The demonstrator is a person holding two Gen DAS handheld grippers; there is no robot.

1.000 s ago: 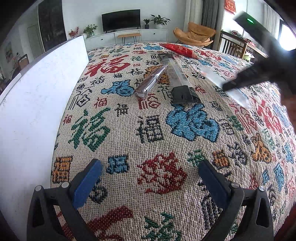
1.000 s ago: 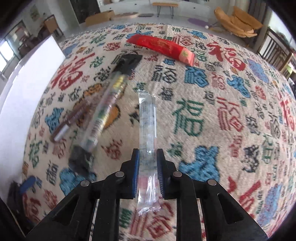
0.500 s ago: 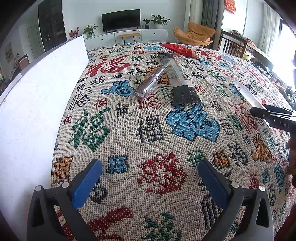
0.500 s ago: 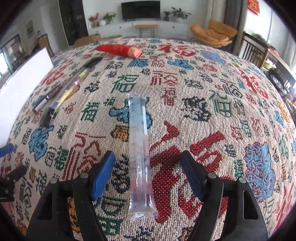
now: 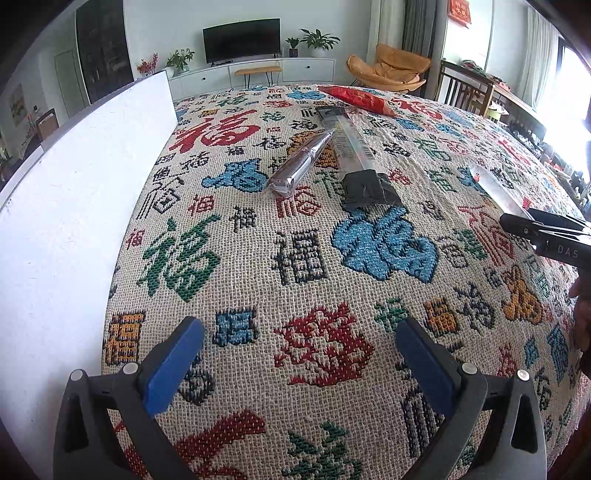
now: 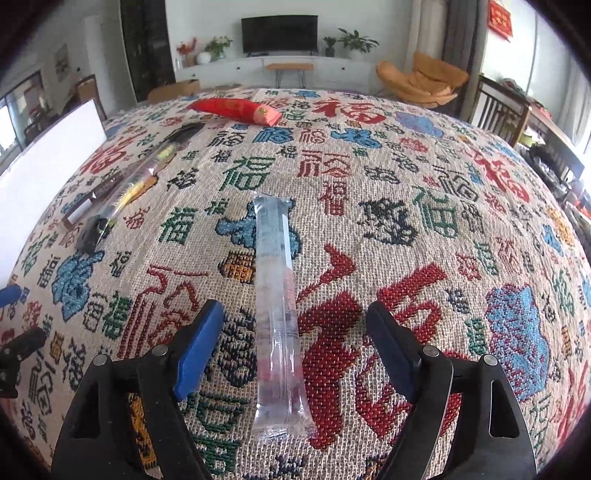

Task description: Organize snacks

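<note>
The right gripper has its jaws opening; the clear long plastic snack packet lies flat between them on the patterned woven tablecloth, untouched by either pad. The left gripper stands wide open and empty near the cloth's near edge. Toward the far edge lie a brown foil-wrapped snack stick, just beside it a black-ended clear snack tube, then a red snack packet.

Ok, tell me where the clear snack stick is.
In the right wrist view, the clear snack stick lies flat on the patterned cloth, between the right gripper's opening jaws, untouched.

A bright living room – a dark television on a white cabinet, potted plants, an orange lounge chair.
</note>
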